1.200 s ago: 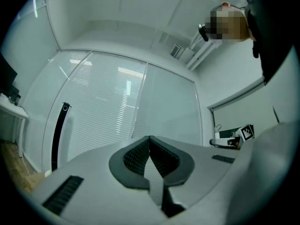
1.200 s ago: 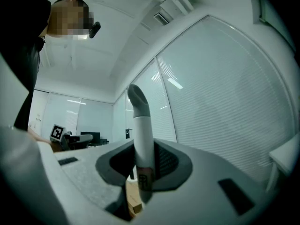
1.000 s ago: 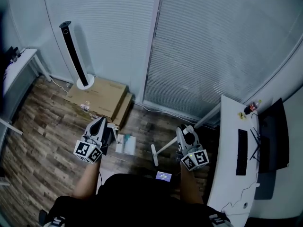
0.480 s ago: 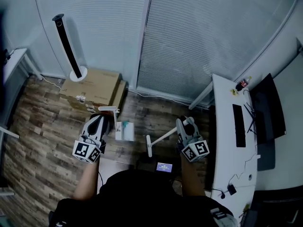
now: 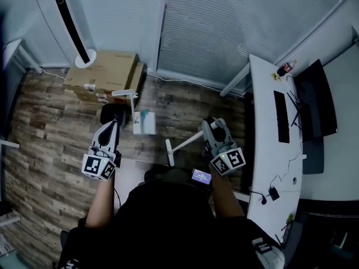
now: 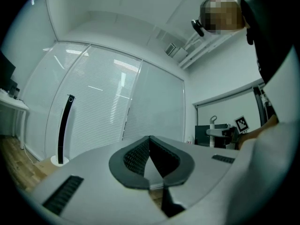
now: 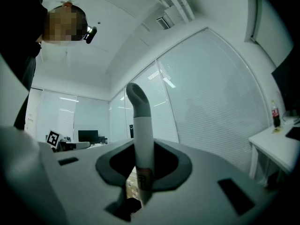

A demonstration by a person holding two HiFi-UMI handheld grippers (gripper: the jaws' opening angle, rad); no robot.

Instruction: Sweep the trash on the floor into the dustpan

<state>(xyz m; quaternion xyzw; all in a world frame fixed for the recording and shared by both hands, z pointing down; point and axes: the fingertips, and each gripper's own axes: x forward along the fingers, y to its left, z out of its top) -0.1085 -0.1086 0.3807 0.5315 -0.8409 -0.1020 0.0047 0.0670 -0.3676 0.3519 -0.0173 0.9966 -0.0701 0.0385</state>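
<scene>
Now the right claw pinches the broom, stick slanting down-left to the floor; left claw pressed together.

An office. A long white desk runs down the right side, with a monitor along its outer edge, a keyboard nearer its inner edge, a bottle at its far corner and cables trailing over its near end. Glass partition walls hung with closed blinds shut the room in – through them the right gripper view shows another room with a screen. A second desk shows at the left edge. On the wood-pattern floor by the wall stand a tower fan and flat cardboard boxes – office fittings, not household ones.
</scene>
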